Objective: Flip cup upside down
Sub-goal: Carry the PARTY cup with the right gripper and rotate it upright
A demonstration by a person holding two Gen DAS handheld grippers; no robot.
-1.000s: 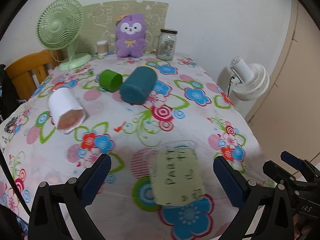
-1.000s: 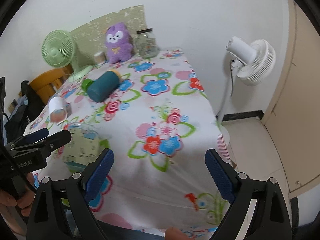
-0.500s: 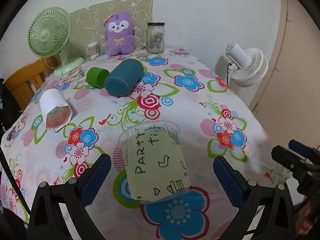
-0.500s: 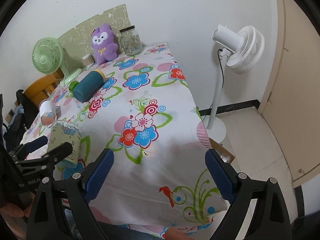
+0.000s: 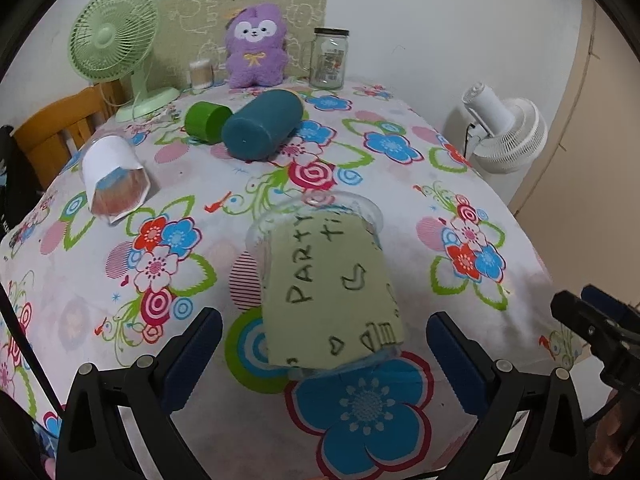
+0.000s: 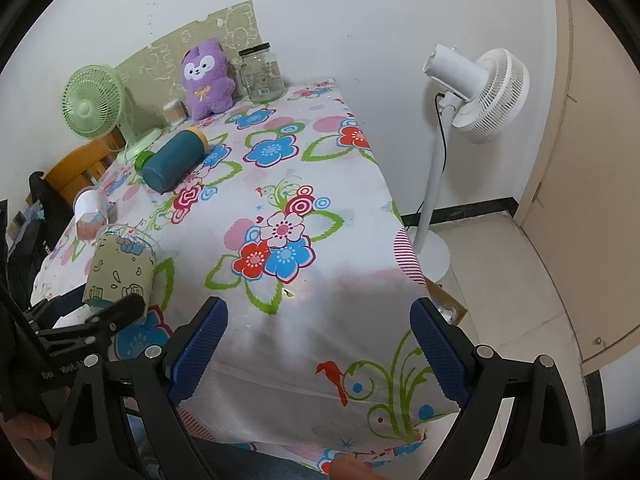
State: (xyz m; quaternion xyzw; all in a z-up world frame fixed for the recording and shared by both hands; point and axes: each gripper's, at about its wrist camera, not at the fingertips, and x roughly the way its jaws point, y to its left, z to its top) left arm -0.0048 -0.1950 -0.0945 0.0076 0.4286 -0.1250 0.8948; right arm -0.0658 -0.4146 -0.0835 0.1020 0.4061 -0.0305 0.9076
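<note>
A clear plastic cup (image 5: 328,288) with a green "PARTY" sleeve stands upright on the flowered tablecloth (image 5: 120,248), mouth up. My left gripper (image 5: 324,344) is open, its blue pads on either side of the cup's lower part with gaps on both sides. The cup also shows in the right wrist view (image 6: 120,268), with the left gripper (image 6: 80,324) beside it. My right gripper (image 6: 318,344) is open and empty above the table's near right corner, well to the right of the cup.
A white paper cup (image 5: 114,176), a green cup (image 5: 206,122) and a teal bottle (image 5: 262,124) lie on their sides farther back. A green fan (image 5: 116,36), purple plush toy (image 5: 256,50) and glass jar (image 5: 329,58) stand at the wall. A white floor fan (image 6: 472,92) stands right of the table.
My left gripper has moved closer around the cup, which now looks larger between the pads. My right gripper has swung right and back toward the table's corner.
</note>
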